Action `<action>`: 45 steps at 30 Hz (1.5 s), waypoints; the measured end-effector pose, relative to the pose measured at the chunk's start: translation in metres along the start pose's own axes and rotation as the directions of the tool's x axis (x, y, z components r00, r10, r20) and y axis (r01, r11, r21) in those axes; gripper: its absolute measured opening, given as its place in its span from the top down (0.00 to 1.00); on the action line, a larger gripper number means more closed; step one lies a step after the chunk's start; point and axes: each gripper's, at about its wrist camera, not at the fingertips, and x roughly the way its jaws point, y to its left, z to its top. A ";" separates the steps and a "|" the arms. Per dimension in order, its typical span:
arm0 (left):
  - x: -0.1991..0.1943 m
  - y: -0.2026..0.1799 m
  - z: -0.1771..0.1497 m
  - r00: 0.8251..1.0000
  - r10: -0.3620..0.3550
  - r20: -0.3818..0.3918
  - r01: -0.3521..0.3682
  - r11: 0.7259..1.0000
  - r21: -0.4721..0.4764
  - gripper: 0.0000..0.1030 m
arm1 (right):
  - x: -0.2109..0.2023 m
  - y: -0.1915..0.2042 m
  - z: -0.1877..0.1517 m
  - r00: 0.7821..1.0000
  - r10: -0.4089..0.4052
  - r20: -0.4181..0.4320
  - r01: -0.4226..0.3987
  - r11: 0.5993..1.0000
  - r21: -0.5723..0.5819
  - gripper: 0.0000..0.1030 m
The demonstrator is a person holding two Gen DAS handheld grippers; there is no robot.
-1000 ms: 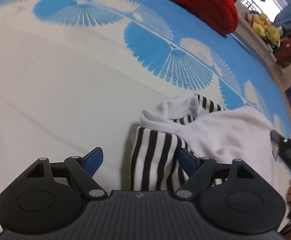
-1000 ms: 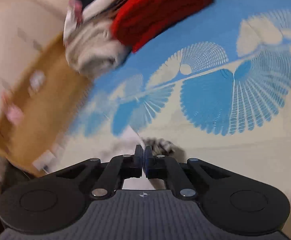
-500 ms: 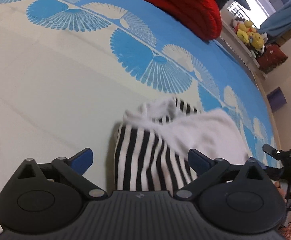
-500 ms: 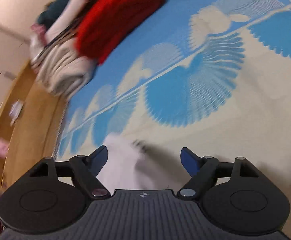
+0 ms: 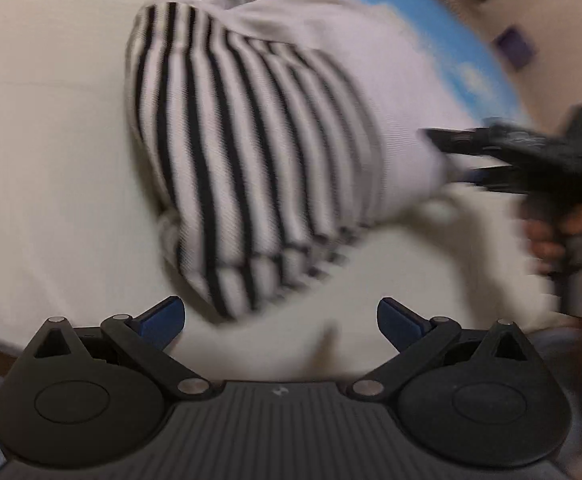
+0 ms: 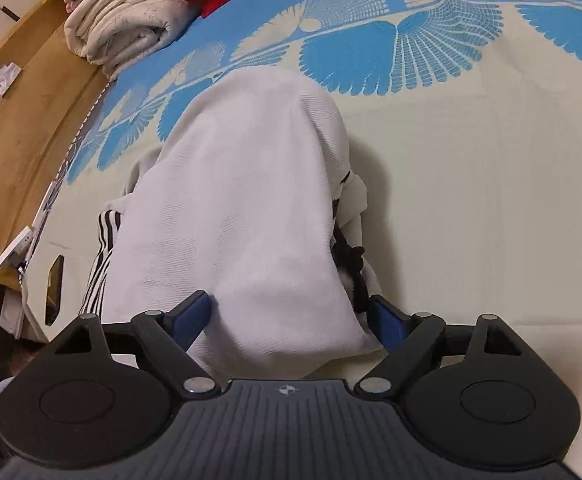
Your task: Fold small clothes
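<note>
**Garment released, fold unfinished**

In the left wrist view, which was blurred, the striped garment (image 5: 251,152) was seen lying bunched on the bed (image 5: 43,128), black-and-white ribbed knit partly covered by its plain white side. The left tongs (image 5: 281,316) were spread wide and empty, just short of the hem. The right tongs (image 5: 463,156) were seen at the cloth's far edge.

In the right wrist view, the right tongs (image 6: 289,316) had just been opening; soft white cloth lay between them, unpressed. A neat fold was judged still to be made.
</note>
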 end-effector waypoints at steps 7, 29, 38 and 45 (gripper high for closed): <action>0.022 0.011 0.066 0.997 0.073 0.027 -0.074 0.997 0.016 0.02 | -0.009 0.007 -0.014 0.996 -0.040 0.076 0.042 0.999 -0.025 0.76; 0.039 0.056 0.146 0.918 0.387 0.084 -0.384 0.922 -0.052 0.00 | 0.002 -0.010 0.019 0.966 -0.143 0.216 0.126 0.988 0.088 0.52; -0.024 0.041 0.141 0.937 0.124 0.327 -0.074 0.984 -0.164 0.00 | -0.040 0.045 -0.002 0.860 -0.209 0.466 0.326 0.927 -0.186 0.49; 0.030 -0.012 0.140 0.974 0.096 0.206 -0.110 0.993 0.054 0.00 | 0.019 0.023 0.006 0.940 -0.281 0.193 0.304 0.947 -0.105 0.55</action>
